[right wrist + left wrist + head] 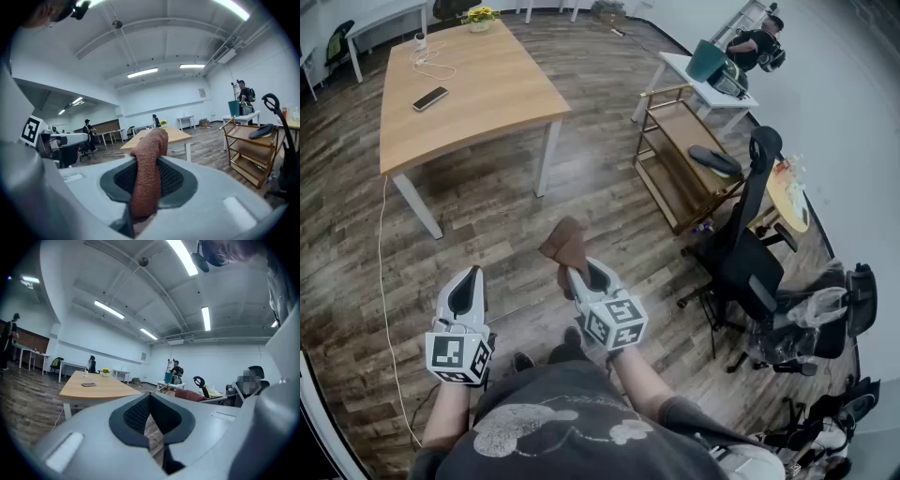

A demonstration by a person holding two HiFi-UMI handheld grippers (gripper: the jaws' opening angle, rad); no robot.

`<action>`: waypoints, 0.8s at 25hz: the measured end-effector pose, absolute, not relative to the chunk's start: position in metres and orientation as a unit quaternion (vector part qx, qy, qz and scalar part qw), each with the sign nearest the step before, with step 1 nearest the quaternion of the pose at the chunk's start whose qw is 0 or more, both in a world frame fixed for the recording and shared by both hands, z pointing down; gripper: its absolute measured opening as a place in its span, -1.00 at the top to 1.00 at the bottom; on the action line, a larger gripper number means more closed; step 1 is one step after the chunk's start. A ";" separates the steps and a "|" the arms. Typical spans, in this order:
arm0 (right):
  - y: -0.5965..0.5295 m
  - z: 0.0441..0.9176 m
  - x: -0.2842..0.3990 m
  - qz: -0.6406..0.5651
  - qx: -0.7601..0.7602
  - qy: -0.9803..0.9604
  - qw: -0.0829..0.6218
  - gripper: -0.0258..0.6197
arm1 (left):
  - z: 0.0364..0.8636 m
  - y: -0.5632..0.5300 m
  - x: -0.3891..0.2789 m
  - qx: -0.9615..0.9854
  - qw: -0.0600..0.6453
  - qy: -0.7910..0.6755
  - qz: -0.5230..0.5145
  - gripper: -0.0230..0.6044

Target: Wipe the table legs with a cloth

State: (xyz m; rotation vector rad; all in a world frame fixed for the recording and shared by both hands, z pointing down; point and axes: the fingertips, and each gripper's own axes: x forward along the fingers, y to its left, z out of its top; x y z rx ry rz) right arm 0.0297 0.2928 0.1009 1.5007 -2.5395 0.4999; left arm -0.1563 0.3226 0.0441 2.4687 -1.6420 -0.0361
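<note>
Standing ahead: table point(469, 89), white legs point(546, 159), well apart from both grippers. Right gripper point(581, 278): jaws clamped on brown cloth point(565, 246), long axis along the jaws, free end past the tips, pointing toward the table. Left gripper point(467, 292): jaws together, empty.

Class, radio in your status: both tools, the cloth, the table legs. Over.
Left tool shut, empty. Right tool shut on brown cloth. Table legs ahead, untouched. White cable trailing nearby.
</note>
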 end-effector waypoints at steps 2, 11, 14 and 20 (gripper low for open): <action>0.292 0.102 0.030 0.151 0.495 -0.851 0.085 0.68 | 0.044 0.321 -0.155 0.830 0.085 -0.551 -0.012 0.87; 0.262 0.088 0.037 0.088 0.477 -0.868 0.110 0.68 | 0.048 0.318 -0.161 0.828 0.091 -0.554 -0.004 0.87; 0.259 0.087 0.044 0.091 0.489 -0.861 0.102 0.68 | 0.051 0.315 -0.156 0.828 0.093 -0.553 0.001 0.87; 0.267 0.109 0.058 0.119 0.494 -0.855 0.104 0.68 | 0.059 0.303 -0.136 0.826 0.102 -0.554 0.004 0.87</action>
